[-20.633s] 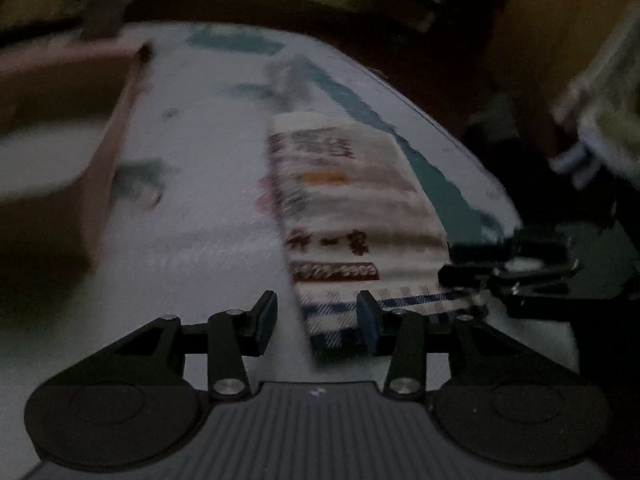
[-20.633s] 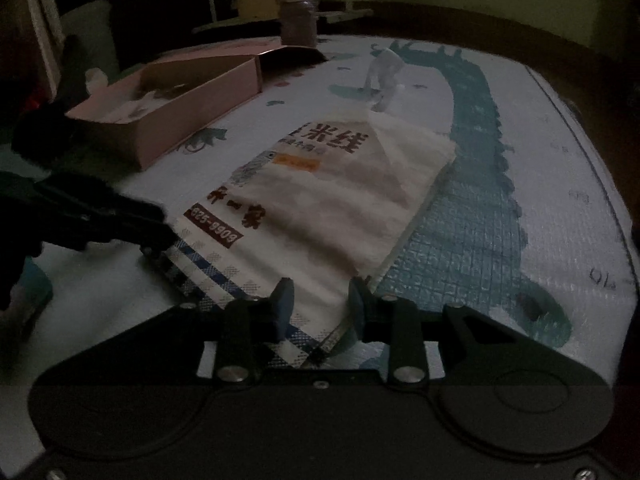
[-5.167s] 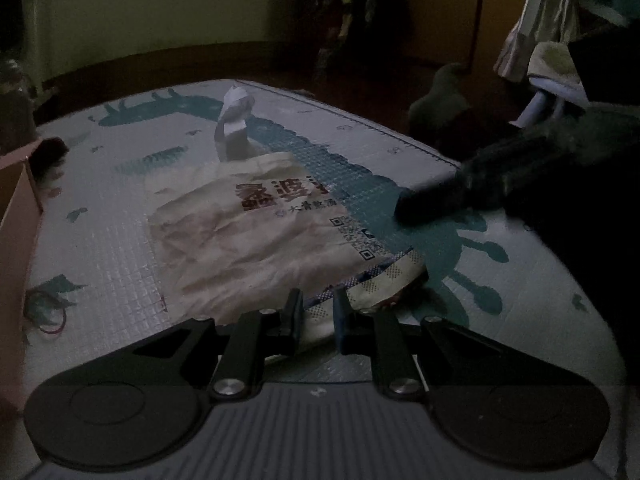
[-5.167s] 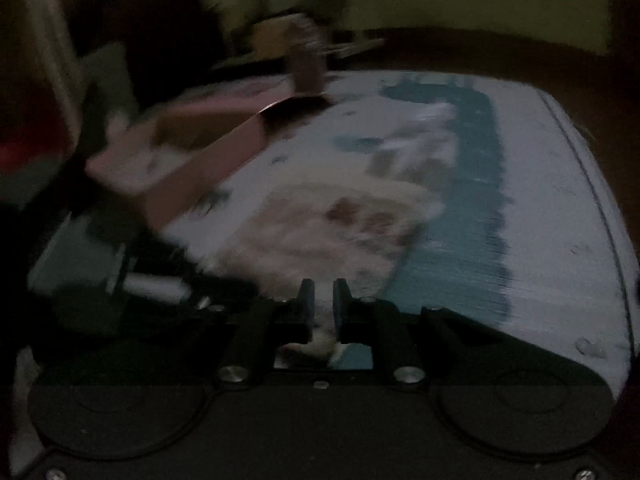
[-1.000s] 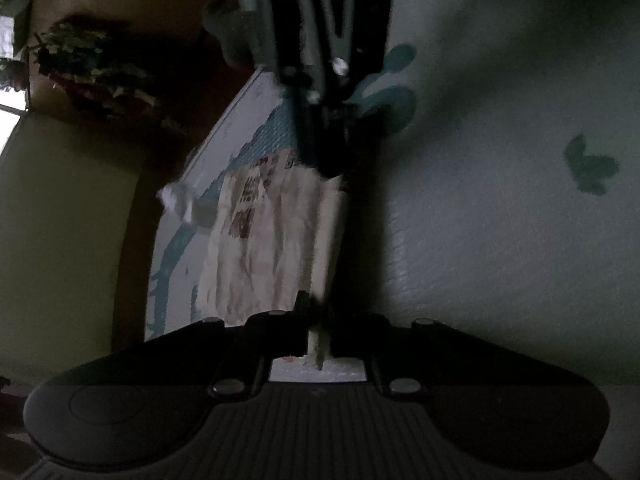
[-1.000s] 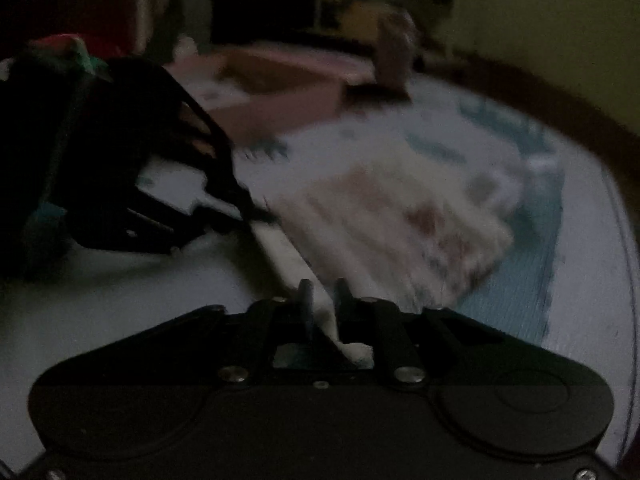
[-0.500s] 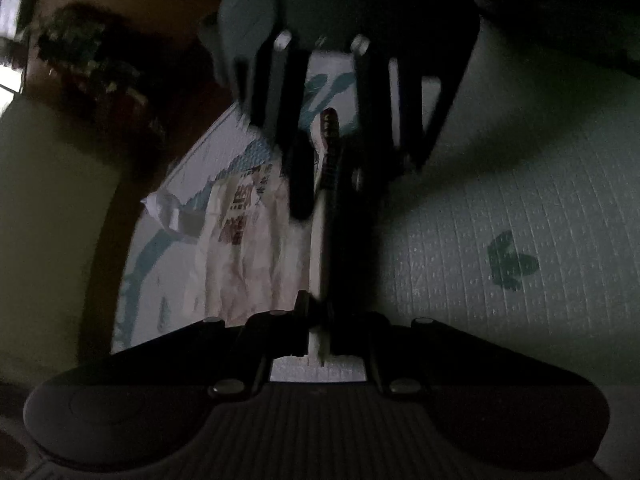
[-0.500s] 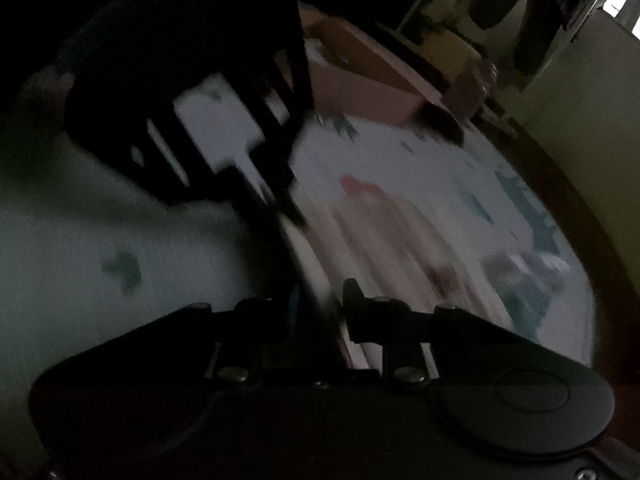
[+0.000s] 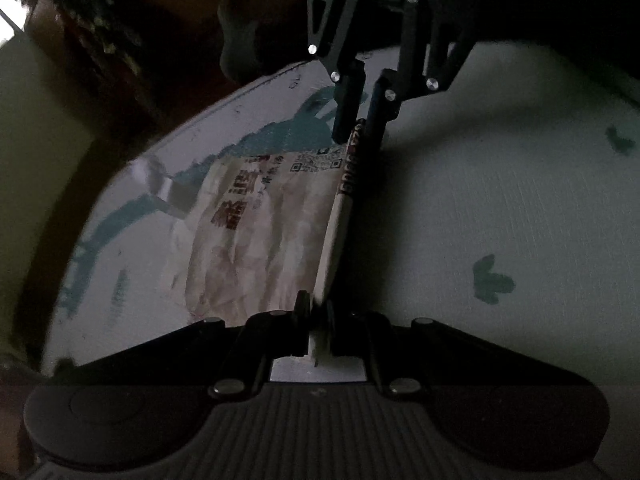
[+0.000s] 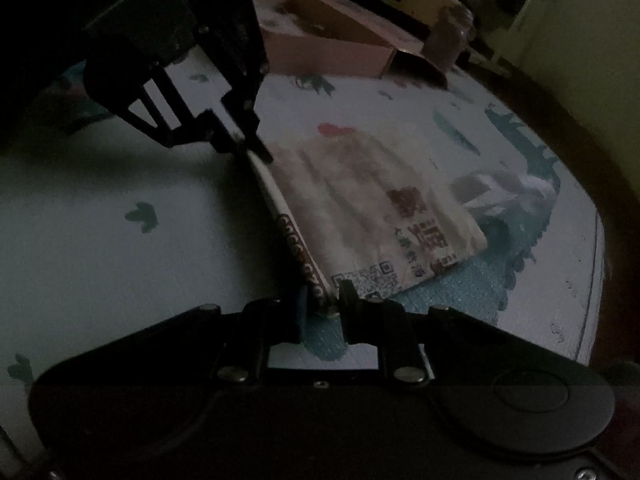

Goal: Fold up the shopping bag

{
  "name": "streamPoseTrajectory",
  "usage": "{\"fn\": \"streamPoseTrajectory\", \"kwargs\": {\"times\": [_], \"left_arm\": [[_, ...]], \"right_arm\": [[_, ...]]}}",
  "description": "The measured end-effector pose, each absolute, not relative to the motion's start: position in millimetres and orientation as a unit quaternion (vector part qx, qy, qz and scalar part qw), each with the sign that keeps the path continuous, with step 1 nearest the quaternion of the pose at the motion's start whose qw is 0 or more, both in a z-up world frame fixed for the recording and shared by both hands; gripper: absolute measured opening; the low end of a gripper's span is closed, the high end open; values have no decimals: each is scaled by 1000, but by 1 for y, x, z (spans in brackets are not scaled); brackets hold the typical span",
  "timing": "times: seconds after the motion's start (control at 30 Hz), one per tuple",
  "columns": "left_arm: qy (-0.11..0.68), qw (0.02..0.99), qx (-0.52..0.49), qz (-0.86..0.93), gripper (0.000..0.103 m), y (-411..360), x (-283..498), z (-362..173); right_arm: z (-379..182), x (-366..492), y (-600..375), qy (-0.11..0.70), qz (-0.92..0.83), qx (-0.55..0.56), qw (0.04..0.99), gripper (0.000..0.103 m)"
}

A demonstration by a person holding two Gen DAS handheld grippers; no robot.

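A pale play mat [image 10: 100, 260] with teal prints covers the surface. At its far edge sits an open pink cardboard box [image 10: 332, 50], a brownish jar [image 10: 450, 42] just beside it.

Room is very dim. Pale mat [image 10: 100, 264] with teal printed shapes covers the floor area, dark floor [image 9: 132, 92] beyond its edge. Yellowish wall [image 10: 592, 52] behind. Open pink cardboard box [image 10: 332, 40] and a dark jar [image 10: 448, 40] sit at the mat's far side. Bright window corner [image 9: 6, 20], dark foliage [image 9: 96, 12] near it.
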State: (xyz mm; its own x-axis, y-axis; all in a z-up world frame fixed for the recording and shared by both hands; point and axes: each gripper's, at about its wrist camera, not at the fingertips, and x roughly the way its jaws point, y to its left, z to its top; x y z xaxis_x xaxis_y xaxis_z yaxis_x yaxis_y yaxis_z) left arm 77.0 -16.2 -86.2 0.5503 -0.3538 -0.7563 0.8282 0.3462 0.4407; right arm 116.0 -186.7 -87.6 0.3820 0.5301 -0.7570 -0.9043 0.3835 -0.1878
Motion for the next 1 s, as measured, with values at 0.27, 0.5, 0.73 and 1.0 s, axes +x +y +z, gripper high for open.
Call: {"fn": "streamPoseTrajectory", "kwargs": {"times": [0.27, 0.5, 0.73, 1.0], "left_arm": [[362, 782, 221, -458, 8, 17, 122, -67], [454, 779, -38, -431, 12, 58, 175, -96], [478, 766, -163, -398, 12, 77, 188, -117], [466, 803, -104, -356, 14, 61, 183, -102]], "right_arm": [[-96, 166, -215, 422, 463, -99, 773, 14], [-107, 190, -233, 469, 415, 31, 779, 14], [-112, 192, -241, 486, 391, 88, 776, 14], [-109, 182, -241, 489, 354, 107, 790, 14]]}}
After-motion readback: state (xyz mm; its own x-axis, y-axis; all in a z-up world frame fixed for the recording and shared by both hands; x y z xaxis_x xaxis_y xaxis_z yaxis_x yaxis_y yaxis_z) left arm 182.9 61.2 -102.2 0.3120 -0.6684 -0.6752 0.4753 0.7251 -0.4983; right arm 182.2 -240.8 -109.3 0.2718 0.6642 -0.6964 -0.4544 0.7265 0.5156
